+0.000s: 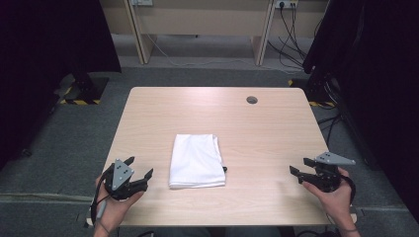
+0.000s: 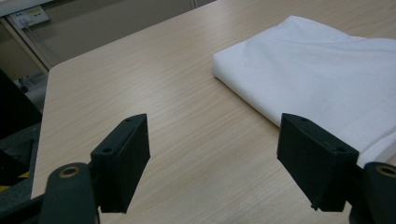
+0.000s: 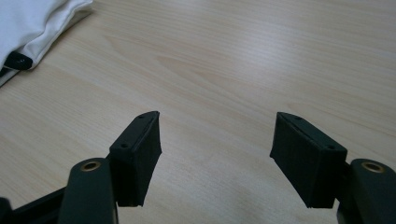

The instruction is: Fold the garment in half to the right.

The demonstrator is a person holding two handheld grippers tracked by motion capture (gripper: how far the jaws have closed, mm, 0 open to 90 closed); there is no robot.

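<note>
Left gripper (image 1: 140, 166): I hold it low at the table's (image 1: 276, 133) near left corner, jaws spread wide on nothing, aimed at the cloth. Cloth (image 1: 196, 160): white, folded, lying flat mid-table nearer my edge, just beside the left gripper and well apart from the right. Right gripper (image 1: 300, 166): I hold it at the near right edge, jaws wide, empty, pointing left toward the cloth.

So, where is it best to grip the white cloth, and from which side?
Probably at the near corners of the cloth: it lies flat and folded, with layered edges showing there. The left gripper, open, could come in low from the left side; the right gripper, also open and farther off, from the right. Slide one jaw under the edge.
</note>
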